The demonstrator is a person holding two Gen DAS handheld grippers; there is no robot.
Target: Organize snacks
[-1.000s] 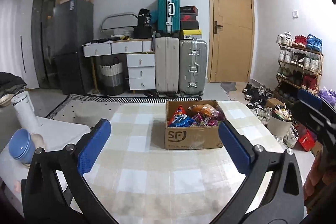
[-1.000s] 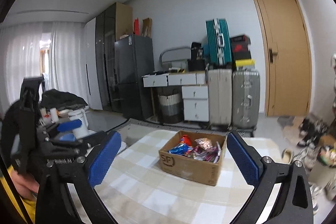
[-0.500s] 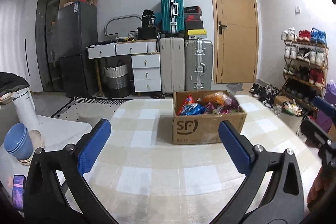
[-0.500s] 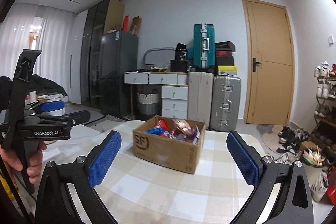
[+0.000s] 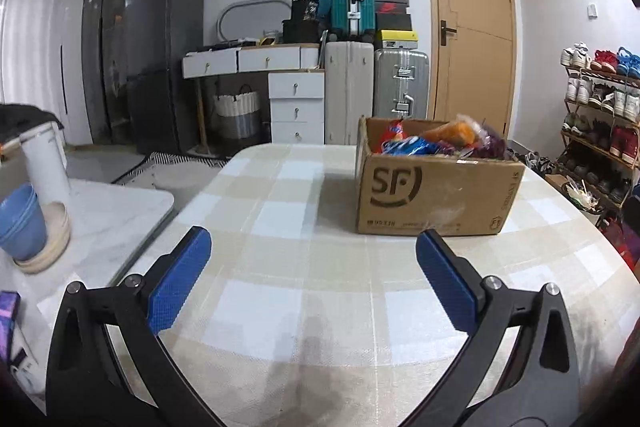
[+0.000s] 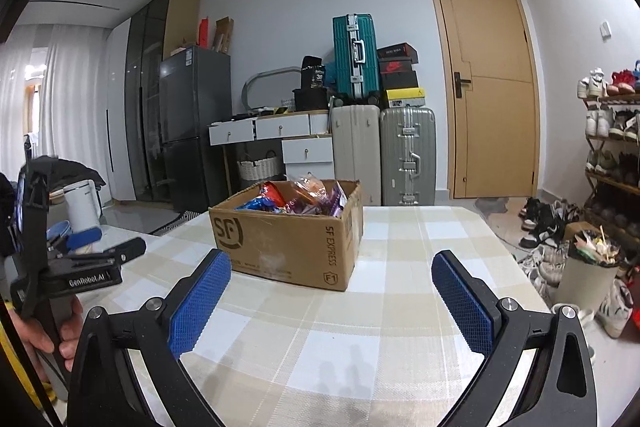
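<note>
A brown cardboard box (image 5: 436,195) marked SF stands on the checked tablecloth (image 5: 304,267), filled with several colourful snack packets (image 5: 432,141). My left gripper (image 5: 312,259) is open, low over the cloth, short of the box and a little left of it. The right wrist view shows the same box (image 6: 288,243) with its snack packets (image 6: 296,197), ahead and to the left. My right gripper (image 6: 332,277) is open with nothing between its blue pads. The left gripper (image 6: 100,247) also appears there at the far left, held by a hand (image 6: 40,331).
A white side table (image 5: 100,211) at the left carries blue bowls (image 5: 20,223) and a white canister (image 5: 44,167). Suitcases (image 5: 352,91), a drawer desk (image 5: 264,67) and a door (image 5: 472,39) stand behind. A shoe rack (image 5: 600,119) and a bin (image 6: 588,275) are on the right.
Both grippers have dropped lower and come closer to the table, so the box looks larger. Both stay open. The box has not moved.
</note>
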